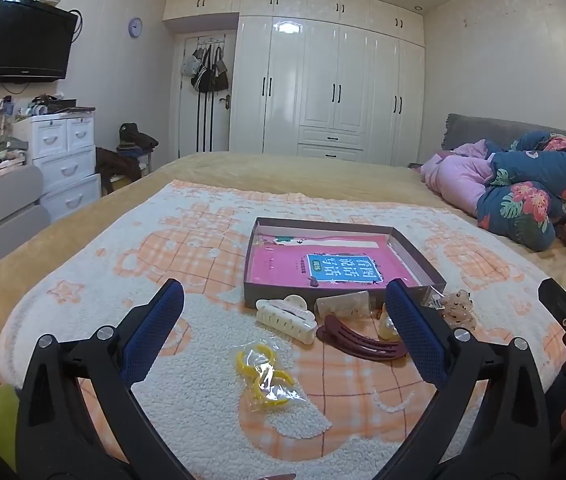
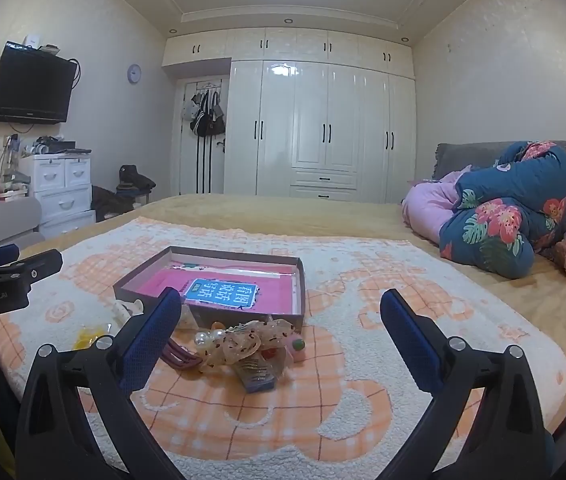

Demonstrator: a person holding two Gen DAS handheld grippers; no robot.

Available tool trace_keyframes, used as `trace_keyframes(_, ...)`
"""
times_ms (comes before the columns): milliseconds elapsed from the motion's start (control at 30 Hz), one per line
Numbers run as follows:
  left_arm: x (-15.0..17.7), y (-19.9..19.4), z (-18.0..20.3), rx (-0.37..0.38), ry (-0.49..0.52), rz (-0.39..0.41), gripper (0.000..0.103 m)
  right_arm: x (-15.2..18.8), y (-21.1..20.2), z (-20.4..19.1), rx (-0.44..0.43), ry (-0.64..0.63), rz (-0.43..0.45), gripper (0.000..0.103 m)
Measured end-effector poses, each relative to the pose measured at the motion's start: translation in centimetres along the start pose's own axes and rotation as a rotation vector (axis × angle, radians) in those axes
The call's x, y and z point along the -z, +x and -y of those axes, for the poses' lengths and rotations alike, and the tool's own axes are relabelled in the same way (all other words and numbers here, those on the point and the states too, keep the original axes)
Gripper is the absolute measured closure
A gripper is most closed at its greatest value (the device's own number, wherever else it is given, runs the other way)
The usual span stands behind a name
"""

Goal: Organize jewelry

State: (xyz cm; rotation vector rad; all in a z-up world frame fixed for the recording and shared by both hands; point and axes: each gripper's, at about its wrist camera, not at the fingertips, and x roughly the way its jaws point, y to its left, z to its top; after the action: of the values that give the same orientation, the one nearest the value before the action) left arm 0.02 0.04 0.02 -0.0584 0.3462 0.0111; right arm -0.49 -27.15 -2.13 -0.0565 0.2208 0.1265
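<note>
A shallow grey box (image 1: 419, 254) with a pink booklet (image 1: 323, 266) inside lies on the blanket; the right wrist view shows the box (image 2: 301, 288) too. In front of it lie a white claw clip (image 1: 287, 318), a maroon hair clip (image 1: 359, 340), bagged yellow rings (image 1: 265, 376) and a beige spotted scrunchie (image 1: 459, 308). My left gripper (image 1: 283, 312) hangs open above the clips with nothing between its fingers. My right gripper (image 2: 281, 320) is open too, over a spotted scrunchie (image 2: 243, 342), a pearl piece (image 2: 203, 340) and a small dark packet (image 2: 257, 376).
The items rest on a white and orange blanket (image 1: 83, 280) spread over a yellow bed (image 1: 283, 172). Folded floral and pink bedding (image 1: 523, 192) lies at the right. White drawers (image 1: 67, 160) stand left of the bed and a wardrobe (image 1: 323, 88) behind.
</note>
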Motion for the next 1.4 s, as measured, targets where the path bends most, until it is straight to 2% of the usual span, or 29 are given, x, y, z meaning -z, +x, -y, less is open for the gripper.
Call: trace_keyframes(1400, -0.08, -0.12, -0.45, -0.001, -0.007, -0.004, 0.011, -0.48, -0.56, -0.31, -0.006, -0.004, 0.014, 0.006)
